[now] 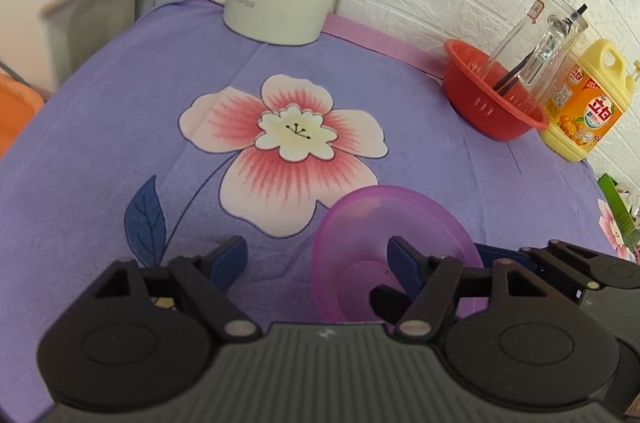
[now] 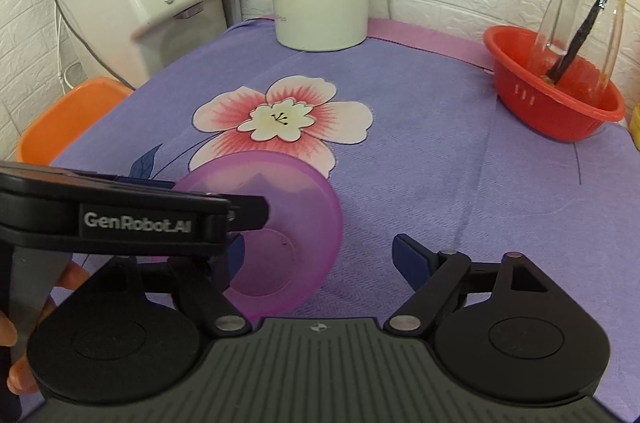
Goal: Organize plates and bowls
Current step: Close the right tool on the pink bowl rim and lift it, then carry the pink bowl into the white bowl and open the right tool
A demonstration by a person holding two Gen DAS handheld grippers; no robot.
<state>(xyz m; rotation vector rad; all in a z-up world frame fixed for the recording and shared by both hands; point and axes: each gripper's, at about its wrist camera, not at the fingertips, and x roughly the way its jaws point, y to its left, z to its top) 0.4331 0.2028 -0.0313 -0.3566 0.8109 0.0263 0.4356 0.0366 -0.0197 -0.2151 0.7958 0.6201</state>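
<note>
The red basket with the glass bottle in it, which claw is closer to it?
Right. The right claw is open, nearer the red basket; the left claw, open, is farther, across the purple bowl.
</note>
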